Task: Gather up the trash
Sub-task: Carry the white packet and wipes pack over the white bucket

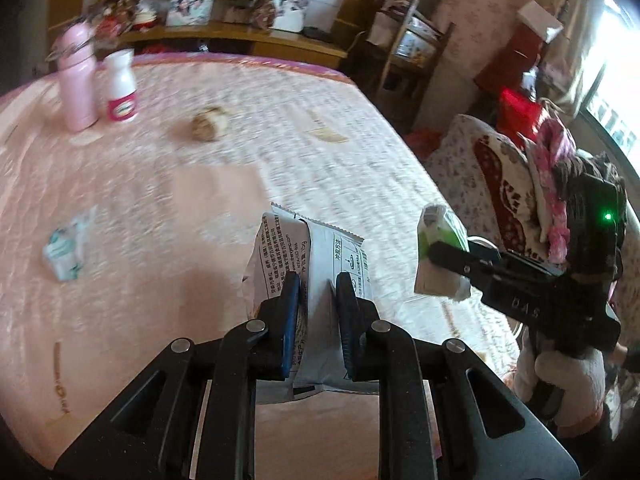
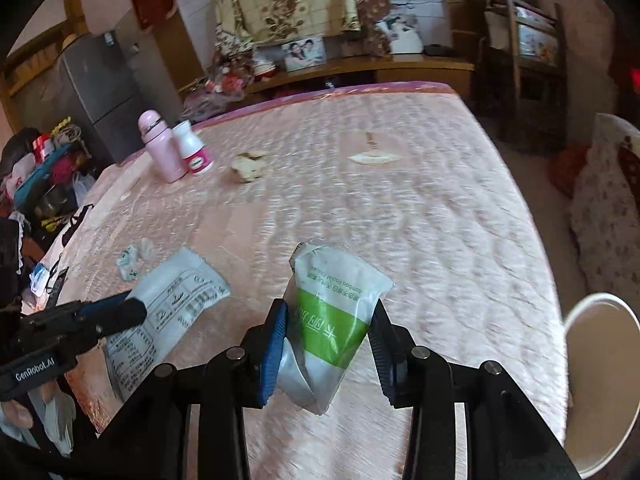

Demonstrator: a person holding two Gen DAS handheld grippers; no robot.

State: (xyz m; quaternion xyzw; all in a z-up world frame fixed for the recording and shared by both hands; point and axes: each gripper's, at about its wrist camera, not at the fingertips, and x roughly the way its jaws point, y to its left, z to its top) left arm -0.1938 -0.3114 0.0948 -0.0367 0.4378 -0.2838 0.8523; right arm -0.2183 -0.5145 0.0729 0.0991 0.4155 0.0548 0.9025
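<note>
Over the pink bed (image 2: 420, 220), the left gripper (image 1: 318, 292) clamps a printed wrapper (image 1: 320, 252) and the right gripper (image 2: 332, 344) a green tissue pack (image 2: 334, 304), so both are mid-carry and next probably need dropping into the white bin (image 2: 600, 384).

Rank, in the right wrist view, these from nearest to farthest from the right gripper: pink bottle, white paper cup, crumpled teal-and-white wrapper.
From the right gripper:
1. White paper cup, close at lower right.
2. Crumpled teal-and-white wrapper, left, mid-bed.
3. Pink bottle, far left, near the bed's far edge.

Right gripper (image 2: 330, 350) clamps a green-and-white tissue pack (image 2: 332, 320) above the pink bedspread (image 2: 420, 220). Left gripper (image 2: 136, 306), to its left, grips a printed wrapper (image 2: 172, 304).
</note>
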